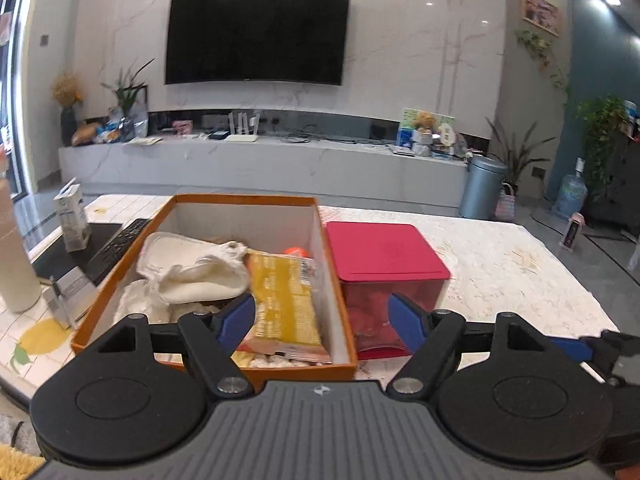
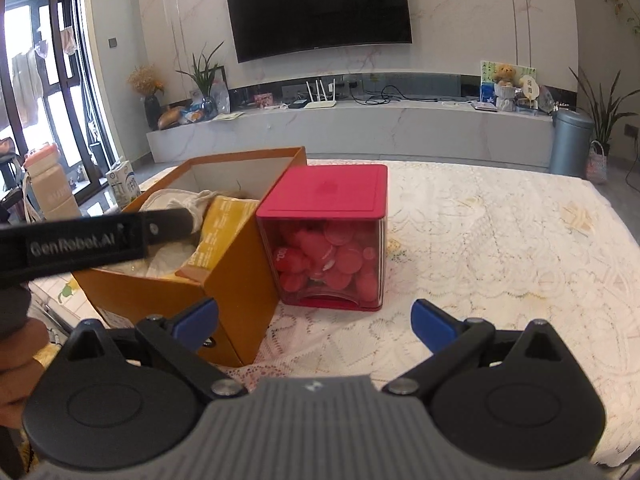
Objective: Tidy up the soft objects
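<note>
The orange box (image 1: 120, 292) is the landmark here: an open cardboard tray with stiff straight walls, sitting on a lace tablecloth (image 2: 500, 248). Inside it lie the soft things: a cream cloth pouch (image 1: 200, 276) slumped and folded toward the box's left side, crumpled white fabric (image 1: 136, 304) below it, and a yellow snack packet (image 1: 284, 300) of crinkly film lying lengthwise along the box's right wall. Something small and orange shows behind the packet, too hidden to name. Touching or just beside the box's right wall stands a red lidded container (image 2: 332, 224), a hard cube with clear sides and round red discs within.

The left gripper (image 1: 320, 320) hangs over the near end of the box with its blue pads spread wide, holding nothing; one pad sits above the packet, the other above the red container. The right gripper (image 2: 316, 324) is also spread wide and empty, low in front of the box's near corner and the red container.

The risks come from the materials. A pad coming down astride the box's right wall would catch the cardboard rather than the packet, and could drag the light box across the lace. The slick film may slip from a shallow pinch, and the limp pouch would likely sag or snag neighbouring fabric when lifted. The right gripper, near the box corner, could nudge it sideways.
</note>
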A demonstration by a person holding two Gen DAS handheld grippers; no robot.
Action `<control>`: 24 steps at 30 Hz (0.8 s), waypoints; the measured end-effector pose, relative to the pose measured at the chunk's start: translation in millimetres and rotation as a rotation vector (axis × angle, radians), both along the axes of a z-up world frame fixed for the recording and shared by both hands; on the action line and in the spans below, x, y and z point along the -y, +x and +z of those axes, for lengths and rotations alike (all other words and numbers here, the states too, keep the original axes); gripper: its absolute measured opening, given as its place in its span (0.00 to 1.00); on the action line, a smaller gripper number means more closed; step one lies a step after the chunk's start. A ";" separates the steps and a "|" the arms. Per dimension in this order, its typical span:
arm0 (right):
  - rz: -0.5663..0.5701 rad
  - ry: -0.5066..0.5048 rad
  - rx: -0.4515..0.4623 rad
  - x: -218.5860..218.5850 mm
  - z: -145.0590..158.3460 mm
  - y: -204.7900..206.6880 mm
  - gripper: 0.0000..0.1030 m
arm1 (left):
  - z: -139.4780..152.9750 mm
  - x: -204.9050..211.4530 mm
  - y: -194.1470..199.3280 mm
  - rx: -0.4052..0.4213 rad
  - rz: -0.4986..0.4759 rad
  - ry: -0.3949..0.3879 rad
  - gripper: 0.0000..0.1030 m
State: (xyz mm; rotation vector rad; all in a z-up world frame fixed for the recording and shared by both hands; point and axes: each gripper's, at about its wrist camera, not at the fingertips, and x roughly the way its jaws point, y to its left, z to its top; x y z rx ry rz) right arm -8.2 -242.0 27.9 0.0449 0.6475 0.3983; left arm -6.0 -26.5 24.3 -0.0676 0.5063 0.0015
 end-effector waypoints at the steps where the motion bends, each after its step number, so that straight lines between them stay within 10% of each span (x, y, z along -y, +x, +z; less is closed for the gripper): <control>1: 0.000 0.002 0.000 0.4 -0.7 0.0 0.97 | -0.8 2.6 -0.3 -0.003 -0.004 0.006 0.86; 24: -0.020 0.031 0.007 7.8 -2.0 -0.9 0.97 | -4.7 21.5 -9.2 0.019 -0.016 0.049 0.86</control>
